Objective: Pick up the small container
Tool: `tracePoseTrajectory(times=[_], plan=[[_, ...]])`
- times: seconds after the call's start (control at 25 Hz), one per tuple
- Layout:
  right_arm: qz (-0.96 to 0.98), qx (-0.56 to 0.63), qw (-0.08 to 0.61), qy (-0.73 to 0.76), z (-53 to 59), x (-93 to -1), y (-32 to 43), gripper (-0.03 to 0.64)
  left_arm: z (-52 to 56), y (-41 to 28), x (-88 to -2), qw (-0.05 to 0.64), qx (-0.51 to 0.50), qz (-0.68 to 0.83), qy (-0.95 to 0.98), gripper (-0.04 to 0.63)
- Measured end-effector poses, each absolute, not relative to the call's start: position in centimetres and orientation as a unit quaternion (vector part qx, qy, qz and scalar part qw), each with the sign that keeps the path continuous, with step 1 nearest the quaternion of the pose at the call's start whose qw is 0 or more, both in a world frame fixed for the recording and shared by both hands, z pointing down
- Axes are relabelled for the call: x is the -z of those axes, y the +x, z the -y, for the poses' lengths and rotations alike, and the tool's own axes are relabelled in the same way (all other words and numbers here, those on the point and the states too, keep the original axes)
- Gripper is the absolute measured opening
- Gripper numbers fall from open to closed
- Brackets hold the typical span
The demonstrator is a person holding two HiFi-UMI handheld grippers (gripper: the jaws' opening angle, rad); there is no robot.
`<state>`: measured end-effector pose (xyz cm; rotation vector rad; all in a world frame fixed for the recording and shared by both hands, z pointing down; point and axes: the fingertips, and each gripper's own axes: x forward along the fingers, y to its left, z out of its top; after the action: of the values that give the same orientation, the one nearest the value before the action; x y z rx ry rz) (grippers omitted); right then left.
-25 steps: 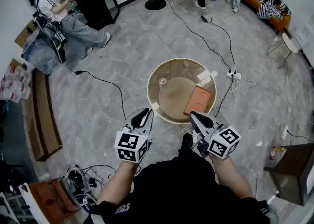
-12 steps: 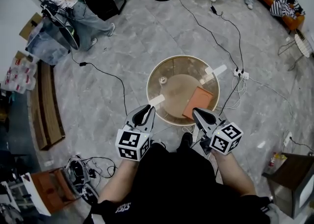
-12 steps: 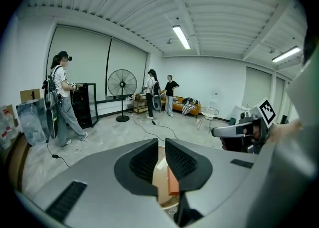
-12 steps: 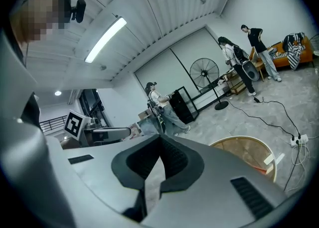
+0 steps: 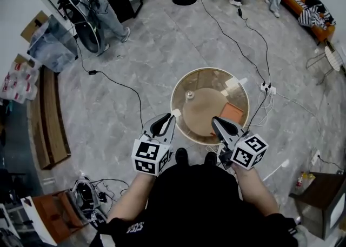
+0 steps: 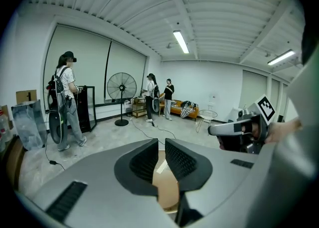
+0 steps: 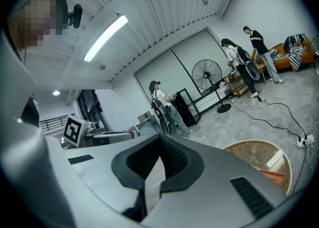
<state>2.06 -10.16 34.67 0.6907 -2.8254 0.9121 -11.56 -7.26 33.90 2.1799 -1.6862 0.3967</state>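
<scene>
Our left gripper [image 5: 164,122] and right gripper [image 5: 218,122] are pressed together, empty; unopened, we'd likely topple the small container [image 5: 190,95].

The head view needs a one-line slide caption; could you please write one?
Left tool and right tool, both shut, hover near the round table bearing the small container.

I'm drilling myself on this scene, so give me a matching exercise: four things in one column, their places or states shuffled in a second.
1 small container
2 orange board
3 power strip
4 left gripper

A floor, right of the table
B jaws shut, empty
C tabletop, left part
D tabletop, right part

Pairs: 1-C, 2-D, 3-A, 4-B
</scene>
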Motion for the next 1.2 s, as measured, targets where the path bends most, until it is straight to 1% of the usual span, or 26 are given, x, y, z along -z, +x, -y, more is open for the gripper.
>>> tracePoseTrajectory(times=[0.2,0.36,0.52,0.92,1.2], plan=[[0.925,-0.288,0.042,0.244,10.9,-35.1,-1.5,0.012,8.1,-15.0,-34.8,0.173,-0.139,0.581,0.783,0.054],[0.918,-0.283,0.064,0.270,12.0,-35.8,-1.6,0.012,10.1,-15.8,-36.0,0.186,-0.132,0.568,0.791,0.054],[0.909,-0.293,0.072,0.289,13.8,-36.5,-0.6,0.012,12.8,-15.8,-37.0,0.198,-0.131,0.558,0.795,0.054],[0.898,-0.327,0.073,0.285,21.1,-39.8,2.9,0.012,20.7,-11.6,-40.3,0.216,-0.169,0.551,0.788,0.046],[0.899,-0.344,0.078,0.261,24.7,-43.6,4.4,0.012,23.1,-8.0,-43.7,0.227,-0.199,0.545,0.782,0.044]])
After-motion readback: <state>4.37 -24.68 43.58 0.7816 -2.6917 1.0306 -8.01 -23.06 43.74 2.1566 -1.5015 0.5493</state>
